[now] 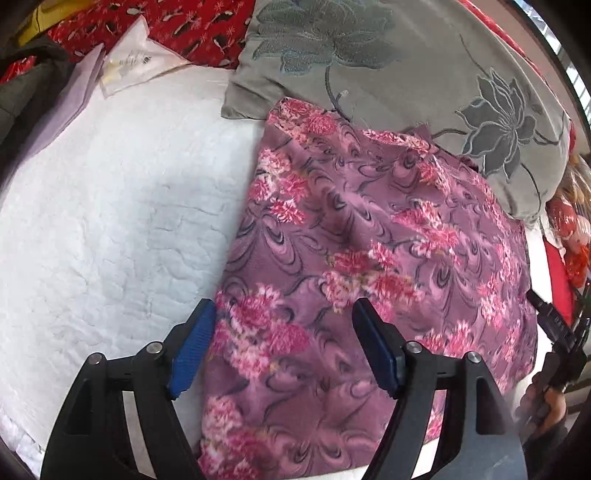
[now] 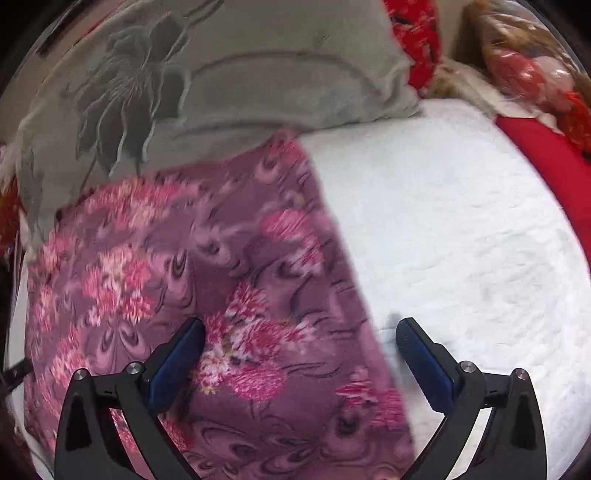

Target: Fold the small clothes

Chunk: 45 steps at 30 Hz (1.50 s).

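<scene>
A purple cloth with pink flowers (image 1: 369, 258) lies flat on a white quilted bed cover (image 1: 110, 221). Its far edge rests against a grey flowered pillow (image 1: 406, 74). My left gripper (image 1: 284, 321) is open and empty, hovering over the cloth's near left edge. In the right wrist view the same cloth (image 2: 184, 277) fills the left half, and my right gripper (image 2: 301, 339) is open and empty, straddling the cloth's right edge. The right gripper also shows at the far right of the left wrist view (image 1: 554, 332), held by a hand.
The grey pillow (image 2: 240, 74) lies across the far side. Red patterned fabric (image 1: 184, 26) and a plastic packet (image 1: 136, 59) lie at the back left. A red sheet (image 2: 546, 155) and a doll in plastic wrap (image 2: 535, 66) are at the right. White cover (image 2: 461, 240) extends right.
</scene>
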Tool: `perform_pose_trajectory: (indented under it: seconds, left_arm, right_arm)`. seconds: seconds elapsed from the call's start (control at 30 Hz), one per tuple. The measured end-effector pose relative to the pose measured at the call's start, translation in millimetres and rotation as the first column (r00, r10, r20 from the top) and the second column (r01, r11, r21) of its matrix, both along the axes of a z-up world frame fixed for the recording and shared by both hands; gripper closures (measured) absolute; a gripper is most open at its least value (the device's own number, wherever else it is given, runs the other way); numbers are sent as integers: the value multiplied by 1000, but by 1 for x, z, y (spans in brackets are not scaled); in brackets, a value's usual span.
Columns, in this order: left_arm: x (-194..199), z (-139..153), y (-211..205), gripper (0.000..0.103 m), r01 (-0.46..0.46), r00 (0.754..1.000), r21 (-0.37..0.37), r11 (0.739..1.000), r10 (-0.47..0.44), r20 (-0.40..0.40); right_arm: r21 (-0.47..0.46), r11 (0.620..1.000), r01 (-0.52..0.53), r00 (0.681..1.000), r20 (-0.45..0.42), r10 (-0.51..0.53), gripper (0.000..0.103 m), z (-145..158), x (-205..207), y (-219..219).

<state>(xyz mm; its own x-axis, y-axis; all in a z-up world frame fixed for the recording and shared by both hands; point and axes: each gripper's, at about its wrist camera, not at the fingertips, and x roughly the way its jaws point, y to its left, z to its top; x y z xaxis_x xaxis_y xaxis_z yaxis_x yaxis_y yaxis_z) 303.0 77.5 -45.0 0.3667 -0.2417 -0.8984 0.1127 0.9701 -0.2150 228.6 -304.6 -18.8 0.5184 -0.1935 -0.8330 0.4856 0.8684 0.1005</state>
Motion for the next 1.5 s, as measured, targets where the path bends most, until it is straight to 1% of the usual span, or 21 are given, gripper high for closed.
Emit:
perform_pose_trajectory:
  seconds: [0.03, 0.1, 0.13, 0.23, 0.37, 0.43, 0.5, 0.63, 0.73, 0.8, 0.87, 0.9, 0.97, 1.1, 1.17, 1.2, 1.23, 1.27, 1.33, 1.37, 1.5]
  left_arm:
    - [-1, -5, -1, 27, 0, 1000, 13, 1000, 1, -14]
    - [-1, -23, -1, 27, 8, 997, 37, 999, -5, -80]
    - [-3, -22, 1, 27, 9, 998, 29, 1000, -7, -60]
    - [-6, -12, 5, 27, 27, 997, -2, 1000, -27, -78]
    - [-2, -5, 28, 27, -15, 994, -100, 995, 4, -108]
    - [4, -8, 43, 27, -47, 987, -152, 987, 23, -156]
    - [9, -13, 60, 27, -82, 978, -217, 973, 36, -208]
    - [4, -11, 82, 27, -113, 965, -281, 953, 38, -258]
    - [5, -7, 94, 27, -118, 962, -289, 950, 37, -269]
    - [5, -2, 98, 27, -125, 960, -295, 947, 41, -276]
    - [9, 0, 102, 27, -128, 958, -300, 945, 40, -283]
    - [12, 1, 104, 27, -126, 959, -298, 946, 39, -282]
    - [15, 2, 105, 27, -118, 960, -291, 950, 35, -276]
    - [24, 1, 104, 27, -105, 959, -279, 955, 23, -281]
    - [29, 1, 103, 27, -97, 960, -283, 954, 14, -281]
    - [32, 1, 101, 27, -90, 959, -288, 953, 6, -283]
    - [35, 1, 99, 27, -86, 959, -295, 952, -1, -284]
    - [39, 1, 97, 27, -81, 959, -308, 948, -11, -284]
    - [44, 0, 91, 27, -71, 957, -335, 940, -31, -289]
    - [49, -1, 86, 27, -67, 957, -349, 935, -39, -289]
    - [65, -3, 64, 27, -46, 956, -370, 928, -67, -287]
  right_arm:
    - [10, 999, 33, 999, 26, -34, 0, 1, -8, -4]
    - [56, 996, 73, 997, -42, -71, 1, -13, -13, -8]
    - [69, 994, 81, 996, -50, -78, 1, -15, -16, -10]
    - [-22, 995, 97, 995, -16, -98, 4, 7, -27, 2]
    - [-46, 997, -65, 992, 104, 70, 5, 38, -45, 53]
    - [-23, 981, -191, 974, 116, 192, 5, 41, -53, 86]
    - [-8, 945, -327, 941, 92, 326, 5, 33, -56, 125]
    - [-46, 834, -550, 833, 42, 552, 5, 18, -65, 211]
    - [-157, 707, -690, 717, -11, 697, 5, 12, -78, 279]
    - [-249, 605, -756, 637, -65, 768, 5, 6, -83, 317]
    - [-307, 530, -790, 584, -115, 804, 5, 1, -85, 344]
    - [-332, 506, -796, 570, -132, 811, 5, -3, -85, 355]
    - [-369, 492, -788, 573, -149, 806, 6, -10, -77, 367]
    - [-476, 497, -725, 622, -142, 770, 6, -19, -62, 390]
    - [-517, 503, -692, 642, -123, 757, 10, -20, -54, 395]
    - [-527, 499, -688, 642, -121, 757, 22, -20, -51, 396]
    - [-530, 491, -691, 638, -127, 760, 41, -21, -46, 397]
    - [-523, 483, -702, 628, -136, 766, 51, -24, -41, 398]
    - [-514, 487, -706, 615, -104, 782, 88, -18, -37, 394]
    - [-521, 496, -695, 620, -84, 780, 94, -15, -36, 391]
    - [-515, 567, -643, 642, 40, 765, 97, 9, -41, 371]
